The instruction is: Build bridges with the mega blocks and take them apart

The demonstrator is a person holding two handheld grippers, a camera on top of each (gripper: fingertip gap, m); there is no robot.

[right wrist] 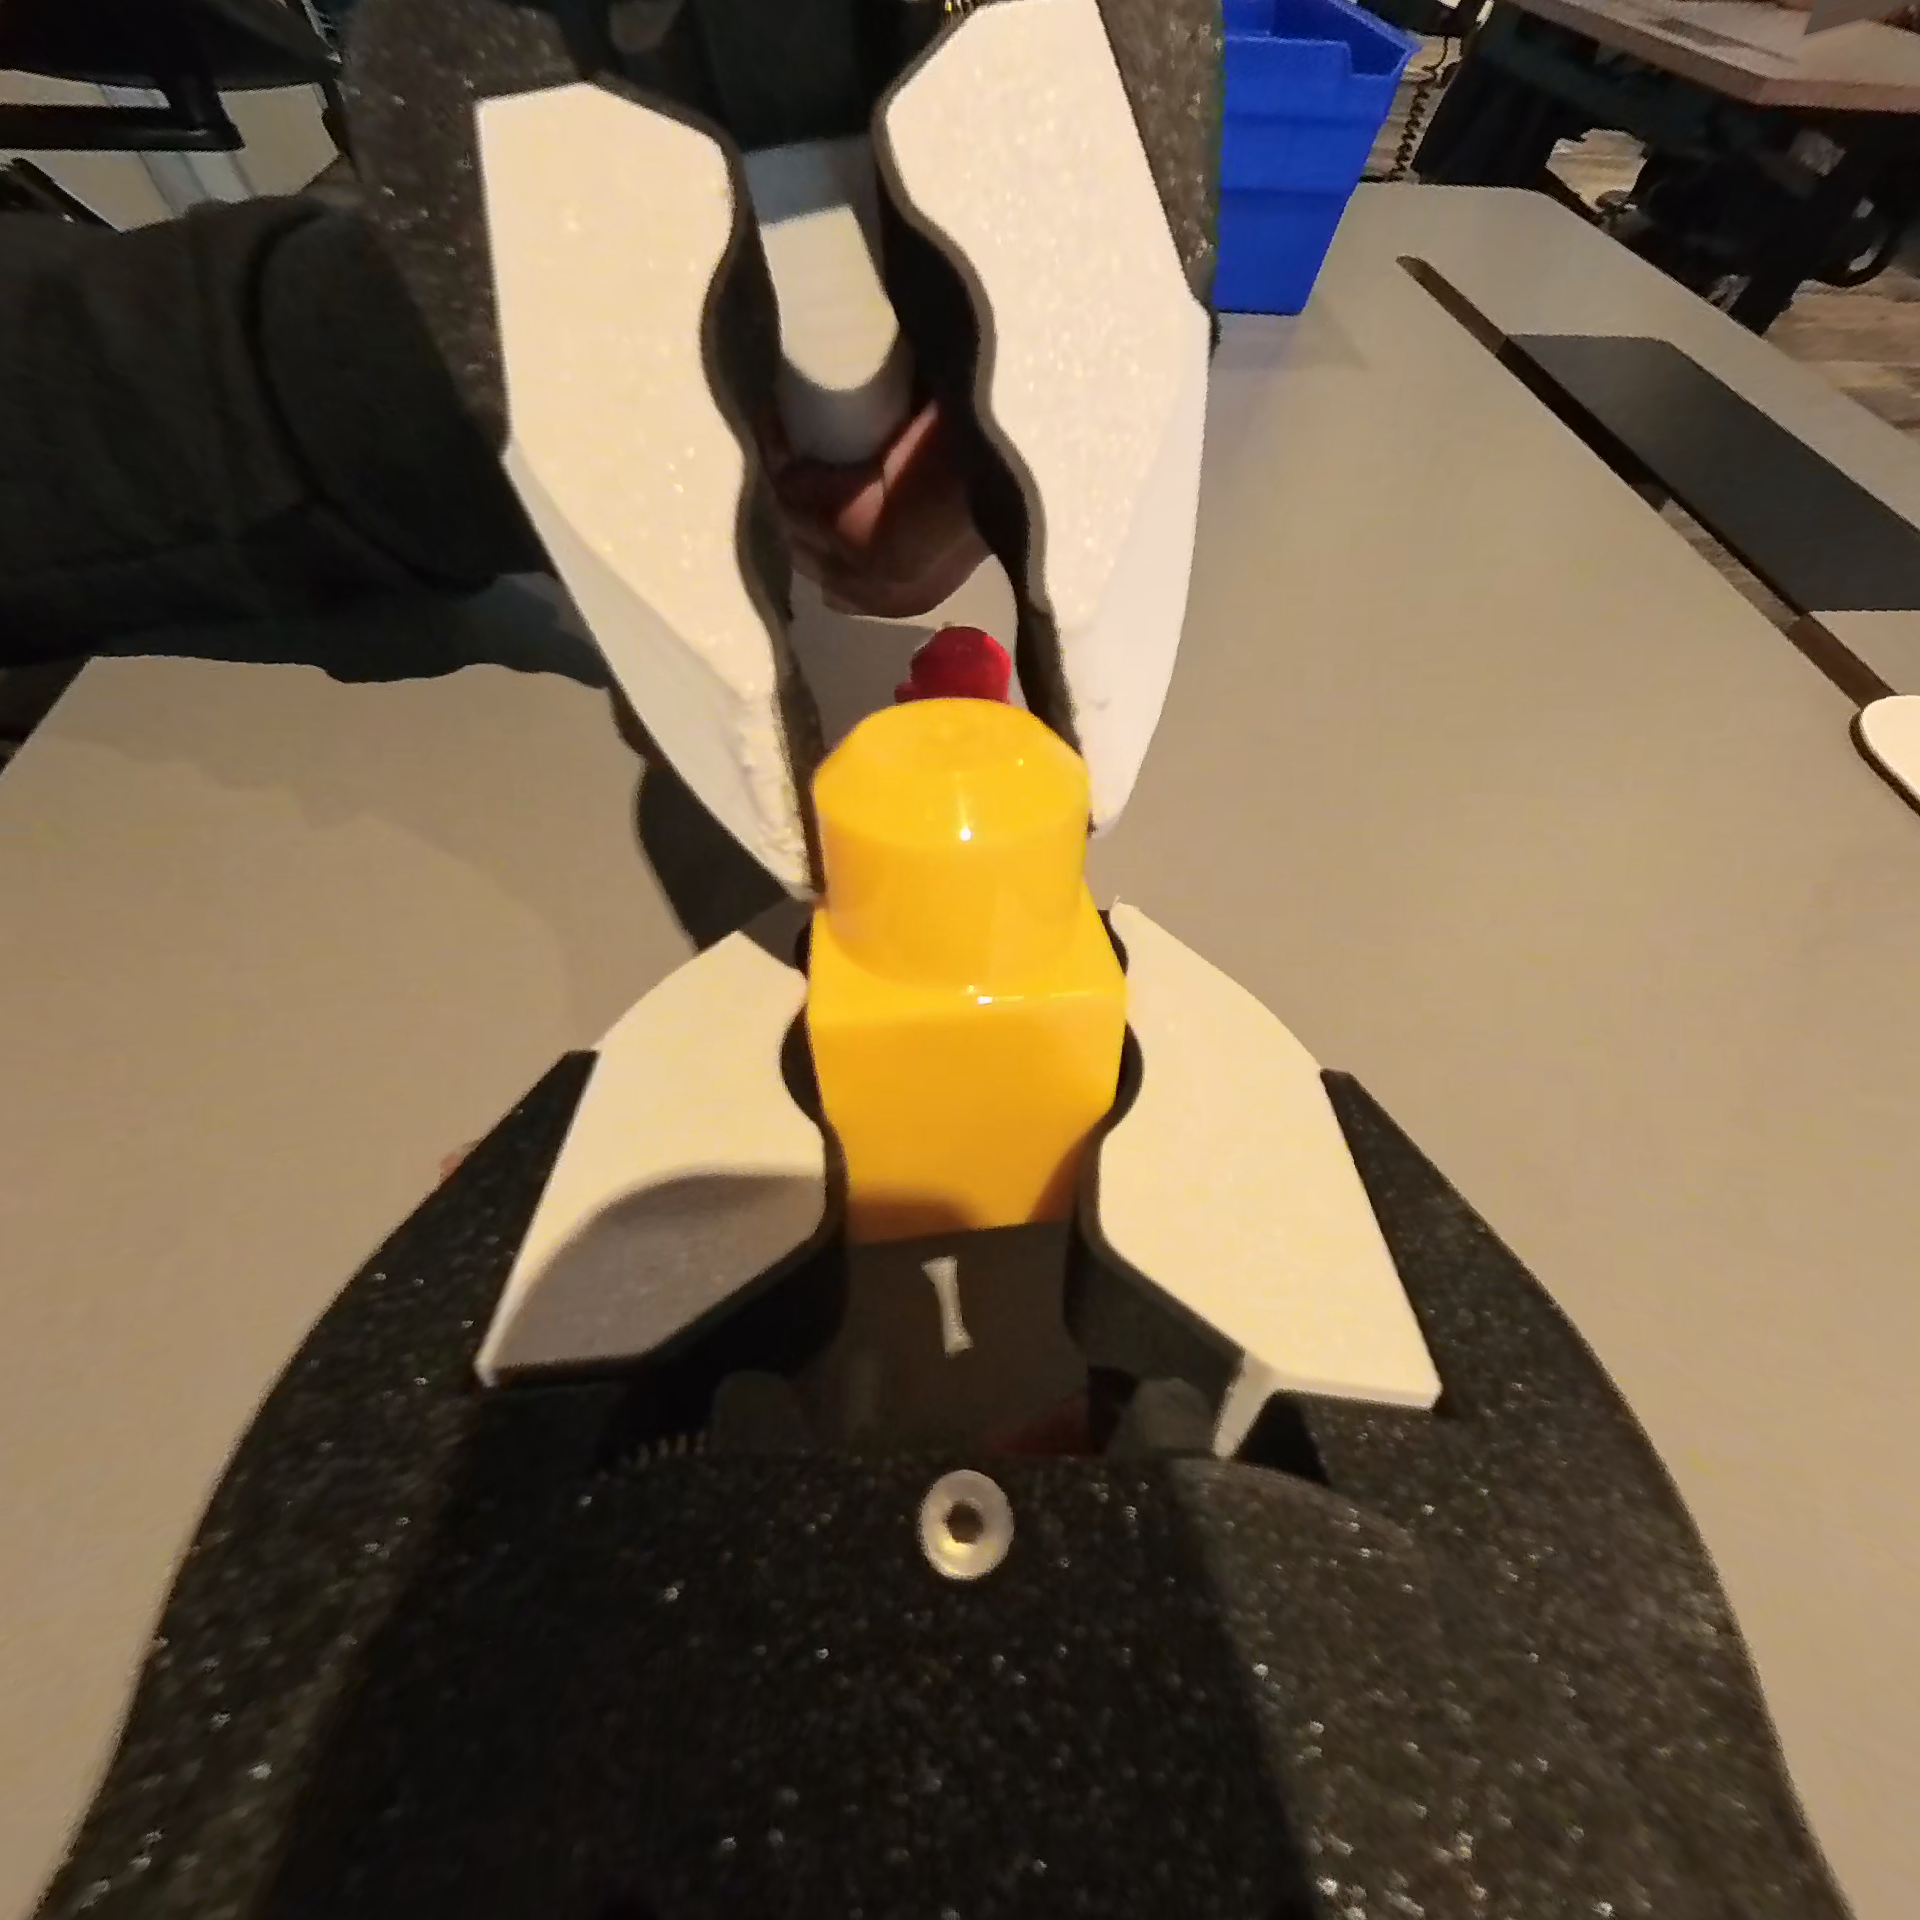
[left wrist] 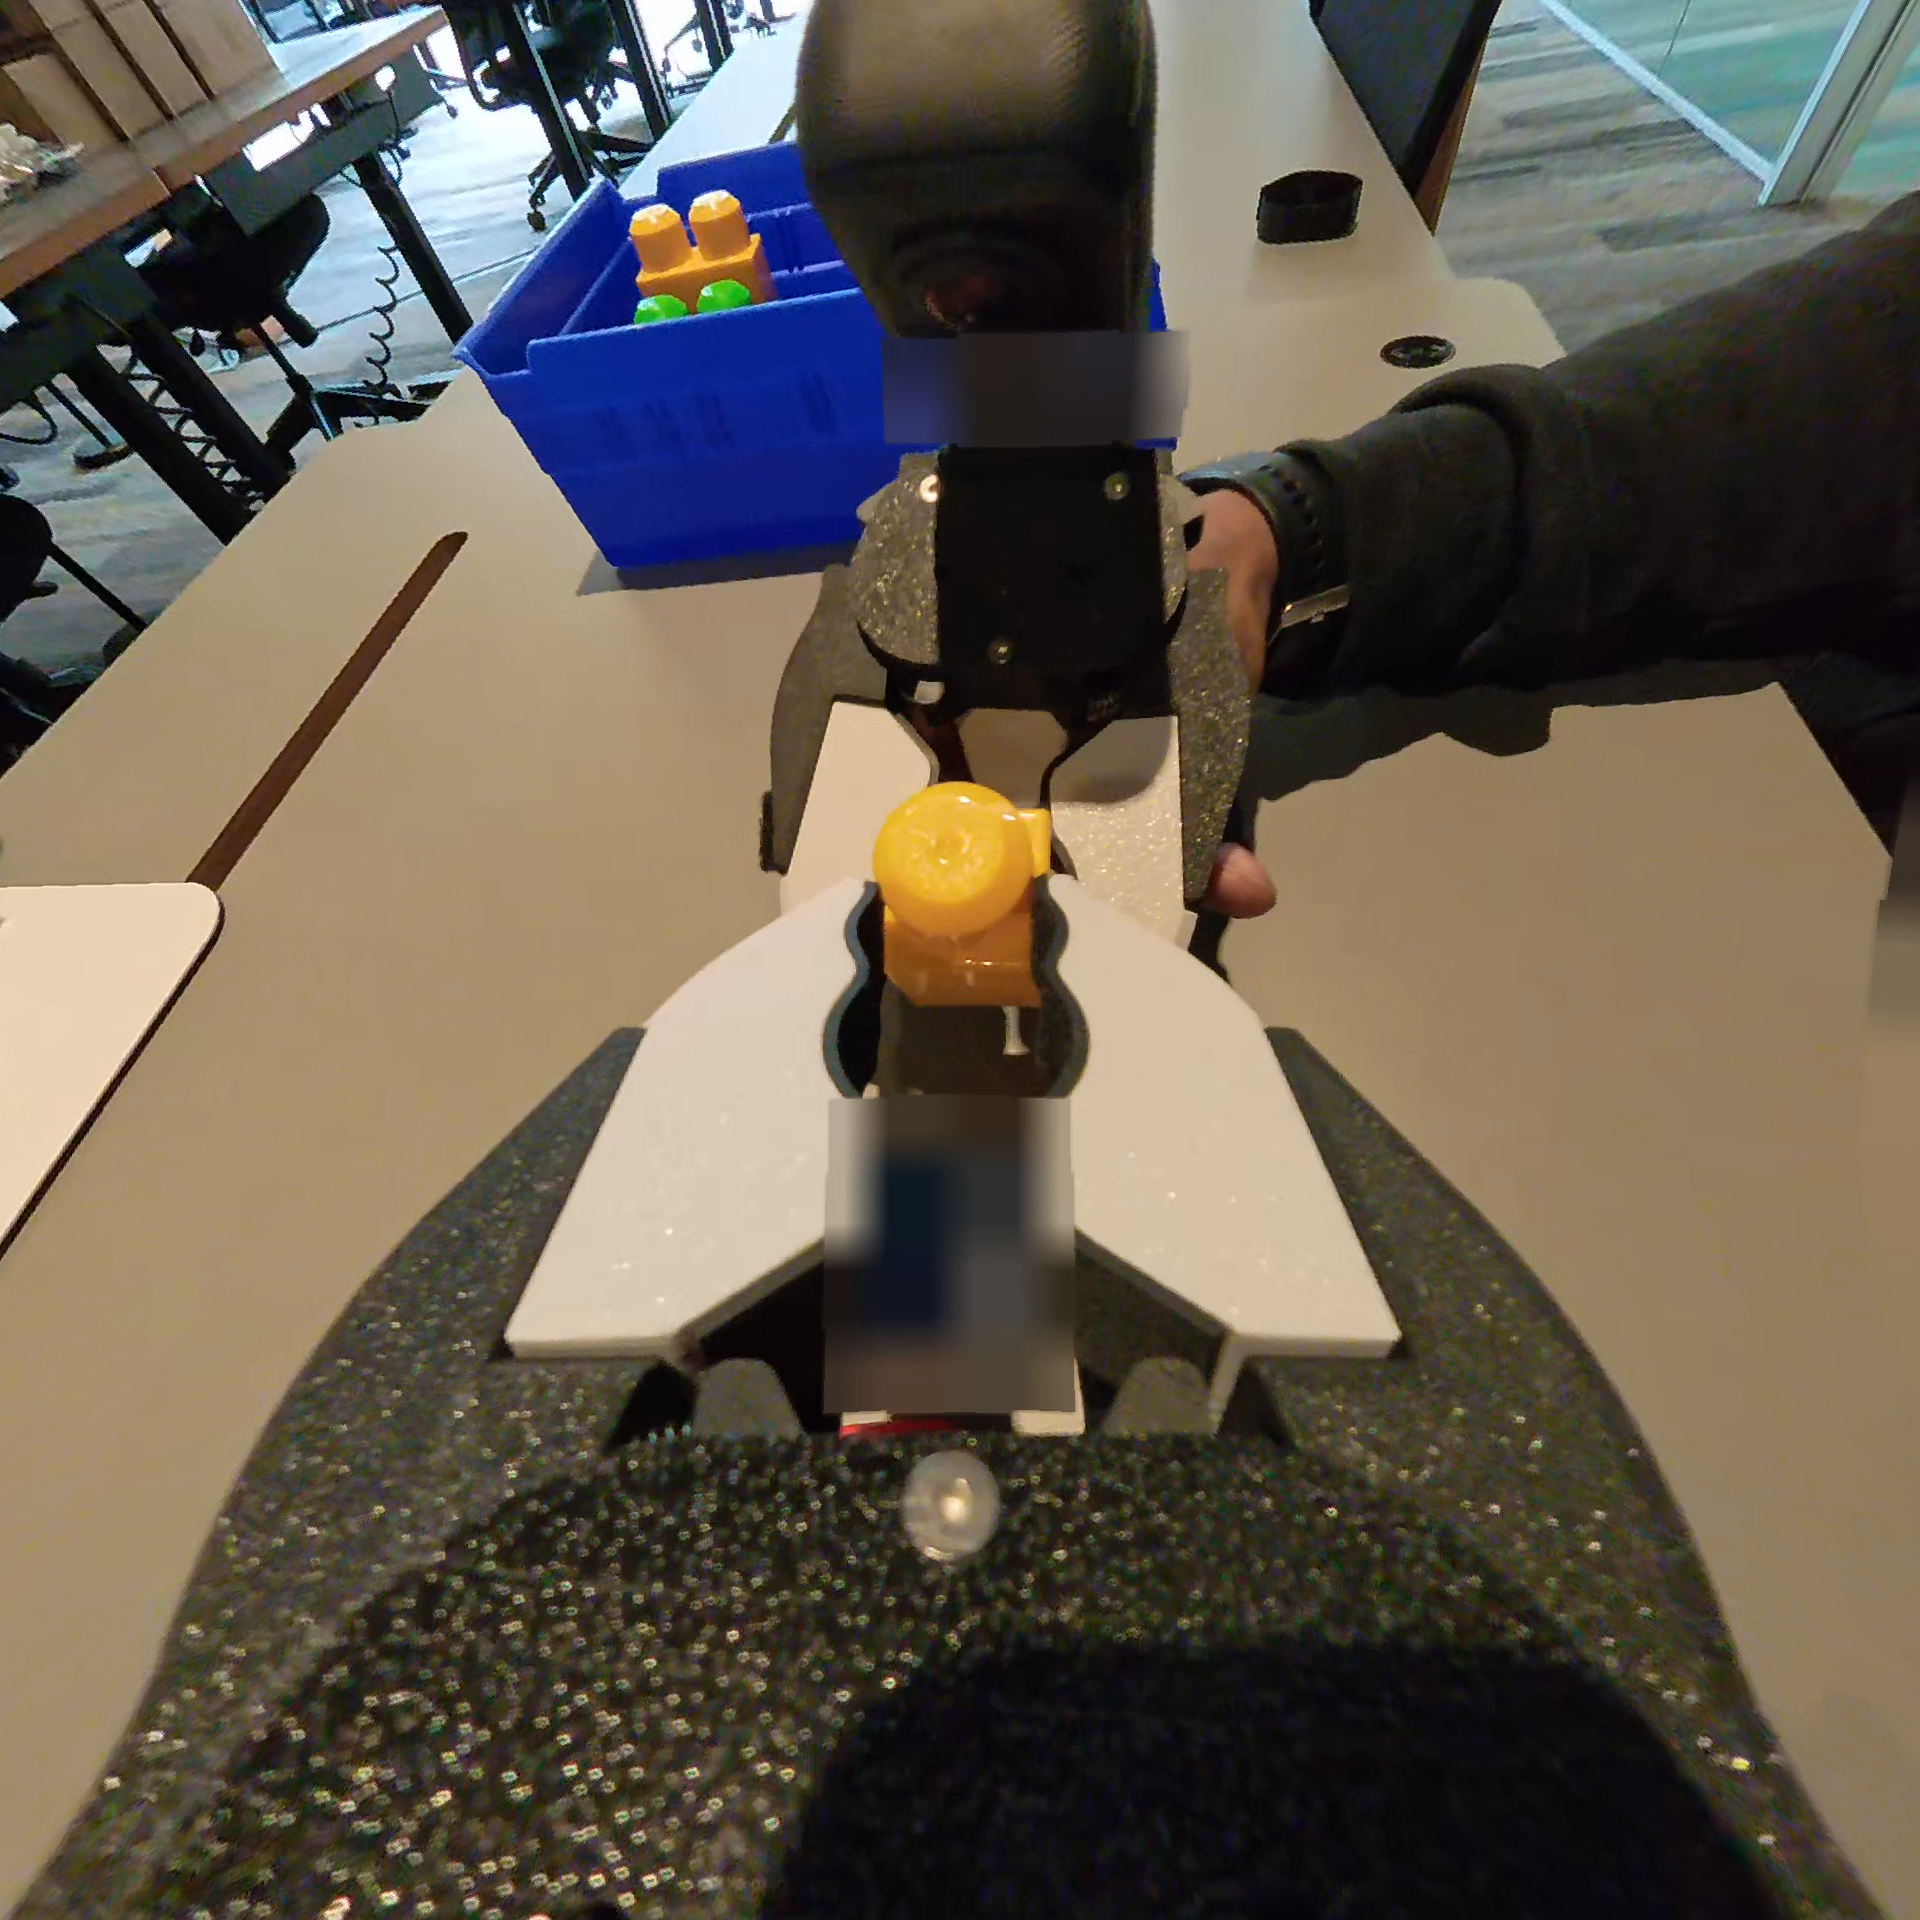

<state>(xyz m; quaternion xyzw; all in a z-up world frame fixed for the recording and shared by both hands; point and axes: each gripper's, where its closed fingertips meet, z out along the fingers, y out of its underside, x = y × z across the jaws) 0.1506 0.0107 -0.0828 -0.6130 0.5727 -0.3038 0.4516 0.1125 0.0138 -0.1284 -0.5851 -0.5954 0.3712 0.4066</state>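
A yellow mega block [right wrist: 966, 1049] is held in the air between my two grippers, which face each other tip to tip over the grey table [right wrist: 1507, 935]. My right gripper [right wrist: 966, 935] is shut on the block's body, with the stud pointing away from it. My left gripper [right wrist: 951, 842] comes from the far side, its white fingertips [right wrist: 769, 810] pressed on either side of the stud. In the left wrist view the block [left wrist: 961, 883] sits between the left gripper's [left wrist: 961, 940] tips, stud end towards the camera. The right gripper [left wrist: 961, 821] is behind it, held by a hand [left wrist: 1242, 582].
A blue bin [left wrist: 707, 426] stands at the back of the table, holding an orange block [left wrist: 696, 255] on green studs [left wrist: 686, 303]; it also shows in the right wrist view [right wrist: 1288, 156]. A black ring [left wrist: 1309, 208] lies far right. A white board [left wrist: 83, 997] lies at the left edge. Tip to tip, the grippers are about 5 cm apart.
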